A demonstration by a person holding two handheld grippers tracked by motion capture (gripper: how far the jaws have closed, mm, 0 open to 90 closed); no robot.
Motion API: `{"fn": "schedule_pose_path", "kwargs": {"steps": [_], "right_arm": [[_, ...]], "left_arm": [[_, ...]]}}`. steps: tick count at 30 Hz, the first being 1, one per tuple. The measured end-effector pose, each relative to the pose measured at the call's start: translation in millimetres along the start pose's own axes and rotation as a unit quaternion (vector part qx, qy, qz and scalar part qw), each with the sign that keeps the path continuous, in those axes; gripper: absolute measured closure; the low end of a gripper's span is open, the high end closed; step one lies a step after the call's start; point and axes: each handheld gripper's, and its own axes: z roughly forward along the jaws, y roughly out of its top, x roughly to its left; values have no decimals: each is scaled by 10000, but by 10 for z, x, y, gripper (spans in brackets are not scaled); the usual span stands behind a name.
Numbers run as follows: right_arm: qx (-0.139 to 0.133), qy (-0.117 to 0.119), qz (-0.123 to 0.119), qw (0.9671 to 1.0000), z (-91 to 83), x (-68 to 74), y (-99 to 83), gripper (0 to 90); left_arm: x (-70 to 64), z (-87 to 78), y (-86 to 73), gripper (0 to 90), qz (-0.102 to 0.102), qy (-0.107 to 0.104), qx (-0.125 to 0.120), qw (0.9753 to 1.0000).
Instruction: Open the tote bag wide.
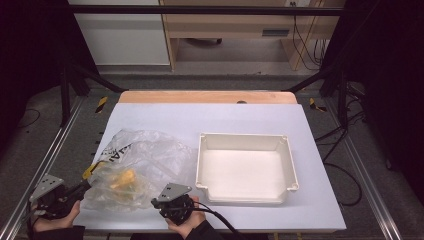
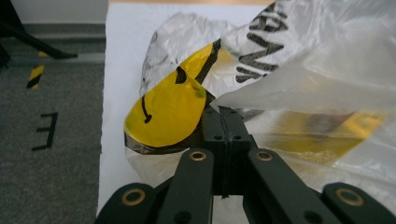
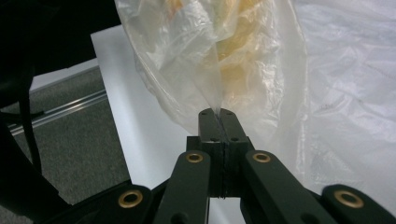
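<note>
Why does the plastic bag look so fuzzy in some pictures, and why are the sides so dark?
In the left gripper view the plastic bag is close and blurry at the right, and the left tool is sharper. In the right gripper view the bag glows pale above the right tool. In the high view the table is bright and the side edges are dark.

The plastic bag (image 2: 299,60) bears black letters, cut off and unreadable, beside a yellow smiley face (image 2: 168,109).

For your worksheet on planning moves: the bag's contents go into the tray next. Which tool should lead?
Probably the right tool: it pinches the bag on the side nearest the tray. The left tool grips the far side.
</note>
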Motion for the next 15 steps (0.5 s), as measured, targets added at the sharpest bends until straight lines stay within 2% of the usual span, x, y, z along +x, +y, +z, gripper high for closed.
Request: {"fn": "schedule_pose_path", "kwargs": {"steps": [4,7,11,15], "right_arm": [[129,-16,86,9999,43,-24,-58,900],[320,-156,46,9994,82,-37,-107,900],[373,-162,102,9991,106,-50,-156,870],[144,-54,105,9998,17,-36,-119,775]], "left_arm": [[-19,108,-46,900,75,-46,360,9993],[-37,183,-78,900,163,-31,615,9980],[-44,201,-91,899,203,-144,584,9980],[-50,187,-83,899,211,-170,542,9982]]}}
